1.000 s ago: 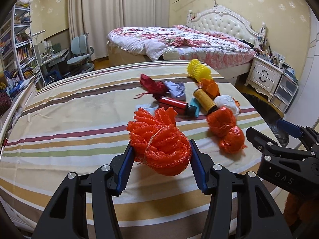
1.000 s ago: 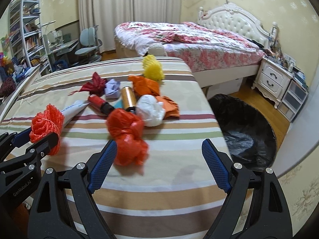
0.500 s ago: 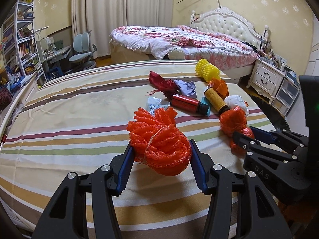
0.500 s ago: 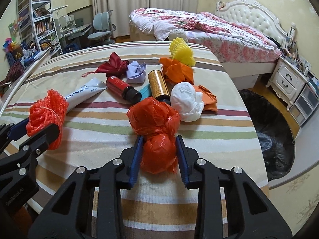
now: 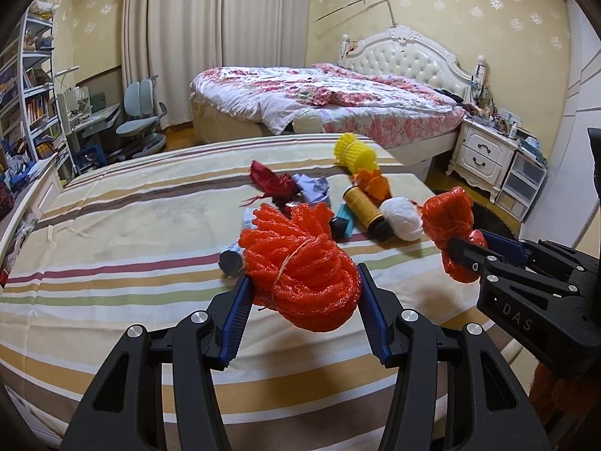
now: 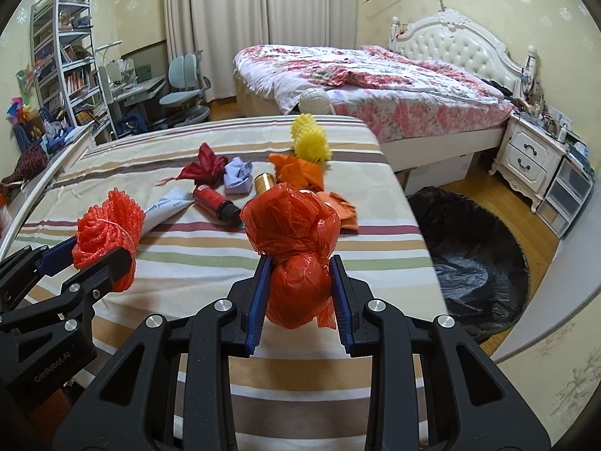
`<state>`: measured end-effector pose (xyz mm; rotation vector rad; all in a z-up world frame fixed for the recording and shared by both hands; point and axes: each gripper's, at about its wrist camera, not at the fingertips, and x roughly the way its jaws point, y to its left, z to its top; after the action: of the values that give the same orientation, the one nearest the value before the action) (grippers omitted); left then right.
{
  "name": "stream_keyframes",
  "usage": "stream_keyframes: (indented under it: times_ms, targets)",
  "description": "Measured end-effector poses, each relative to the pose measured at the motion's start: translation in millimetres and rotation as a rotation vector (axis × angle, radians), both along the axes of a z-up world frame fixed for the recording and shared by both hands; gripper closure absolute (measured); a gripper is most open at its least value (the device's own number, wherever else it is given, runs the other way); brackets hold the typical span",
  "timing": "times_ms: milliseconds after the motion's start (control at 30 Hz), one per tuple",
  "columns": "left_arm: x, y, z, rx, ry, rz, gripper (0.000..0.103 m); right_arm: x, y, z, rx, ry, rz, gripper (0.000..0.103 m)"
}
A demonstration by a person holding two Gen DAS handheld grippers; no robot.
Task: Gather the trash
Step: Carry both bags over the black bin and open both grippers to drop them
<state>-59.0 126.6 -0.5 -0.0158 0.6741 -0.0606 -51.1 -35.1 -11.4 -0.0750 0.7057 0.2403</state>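
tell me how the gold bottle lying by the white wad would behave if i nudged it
The gold bottle lies on its side and looks cylindrical, so it would probably roll. The striped sheet looks soft, which may slow it. The white wad and orange paper crowd one side, likely blocking it there.

The orange net bundle (image 5: 300,274) is coarse plastic mesh, knobbly and faintly shiny. The red bag (image 6: 296,248) is thin crinkled plastic film, glossy where it creases. The striped sheet (image 5: 112,248) is matt woven cloth. The left tongs (image 5: 302,319) and the right tongs (image 6: 298,297) are matt black plastic with ribbed blue pads and bright metal screws. The bin liner (image 6: 473,259) is glossy black plastic.
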Motion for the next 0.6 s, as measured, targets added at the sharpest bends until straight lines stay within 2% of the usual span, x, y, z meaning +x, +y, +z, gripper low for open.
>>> stream_keyframes:
  times_ms: [300,600]
  targets:
    - [13.8,-39.7,16.1,0.006,-0.066,-0.066,0.050,6.8,-43.5,10.9,0.003,-0.048,-0.102,0.072]
    - [62.3,-96.8,10.2,0.006,-0.082,-0.170,0.050,42.9,-102.8,7.1,0.006,-0.065,-0.248,0.072]
